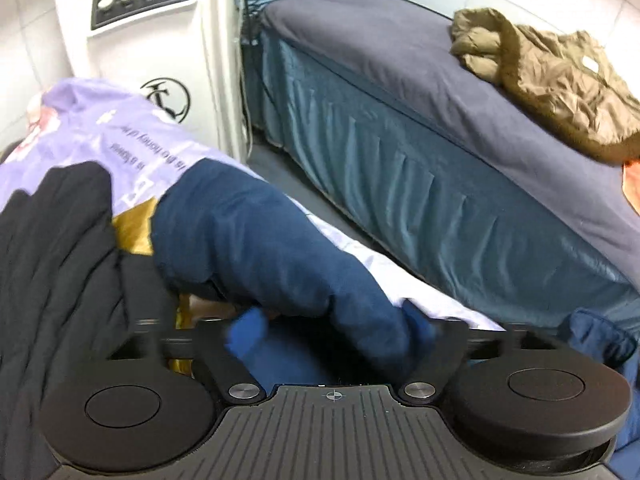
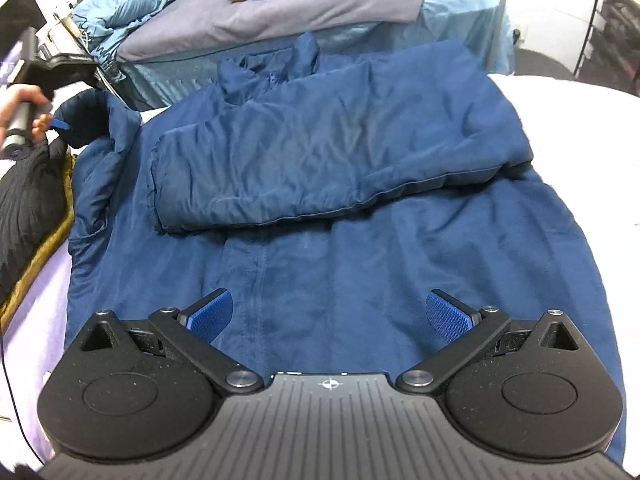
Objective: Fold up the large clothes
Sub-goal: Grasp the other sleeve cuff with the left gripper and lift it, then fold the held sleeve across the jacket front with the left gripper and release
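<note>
The navy jacket (image 2: 320, 208) lay spread on the pale sheet (image 2: 580, 120) across the middle of the right wrist view, with one sleeve (image 2: 328, 156) already folded across its chest, so the fold looked partly done. The other sleeve (image 1: 260, 240), centre of the left wrist view, was bunched between the left gripper's (image 1: 332, 332) fingers, which looked clamped on it, and judging by this it was not yet laid over. The right gripper (image 2: 328, 316) hovered at lower centre, fingers wide and holding nothing; body folds remained.
</note>
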Demonstrator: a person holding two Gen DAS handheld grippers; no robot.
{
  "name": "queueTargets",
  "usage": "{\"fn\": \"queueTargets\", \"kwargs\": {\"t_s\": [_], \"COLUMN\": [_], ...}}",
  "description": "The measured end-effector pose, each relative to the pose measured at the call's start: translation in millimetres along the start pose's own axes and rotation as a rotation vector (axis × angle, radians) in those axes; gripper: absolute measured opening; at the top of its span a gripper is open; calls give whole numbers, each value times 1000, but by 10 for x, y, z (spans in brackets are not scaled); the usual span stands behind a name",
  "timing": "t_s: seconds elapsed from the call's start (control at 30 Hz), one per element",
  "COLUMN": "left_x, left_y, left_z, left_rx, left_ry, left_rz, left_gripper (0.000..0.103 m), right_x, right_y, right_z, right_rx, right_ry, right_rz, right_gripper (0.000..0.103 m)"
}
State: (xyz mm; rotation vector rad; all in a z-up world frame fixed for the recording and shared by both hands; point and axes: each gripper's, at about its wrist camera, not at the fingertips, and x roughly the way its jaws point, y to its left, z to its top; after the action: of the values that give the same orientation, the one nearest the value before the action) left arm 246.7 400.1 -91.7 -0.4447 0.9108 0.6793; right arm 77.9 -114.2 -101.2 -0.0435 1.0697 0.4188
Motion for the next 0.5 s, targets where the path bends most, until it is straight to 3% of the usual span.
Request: {"fn": "queueTargets", "kwargs": {"t_s": [0.03, 0.07, 0.1, 0.2, 0.33, 0.5], "left_x": [34, 36, -1, -276, -1098, -2117], "left_y": [15, 26, 45, 81, 239, 848], "left_z": [6, -3, -18, -38, -68, -124], "left_rx": [8, -1, -16, 43, 113, -9], "left_ry": [10, 23, 21, -67, -248, -392], "left_rz": [2, -9, -26, -52, -151, -225], "left_gripper": [77, 60, 56, 54, 53, 52], "right_x": [-27, -54, -74, -101, -88, -63], "right_y": [0, -7, -15, -48, -56, 67], "right_z": [-21, -40, -59, -91, -79, -20], "right_rx": [-11, -20, -25, -20, -9, -49], "right_ry": [-1, -3, -1, 2, 3, -13], "right_rz": [-10, -19, -25, -33, -25, 5], "right_gripper": [102, 102, 102, 102, 102, 102]}}
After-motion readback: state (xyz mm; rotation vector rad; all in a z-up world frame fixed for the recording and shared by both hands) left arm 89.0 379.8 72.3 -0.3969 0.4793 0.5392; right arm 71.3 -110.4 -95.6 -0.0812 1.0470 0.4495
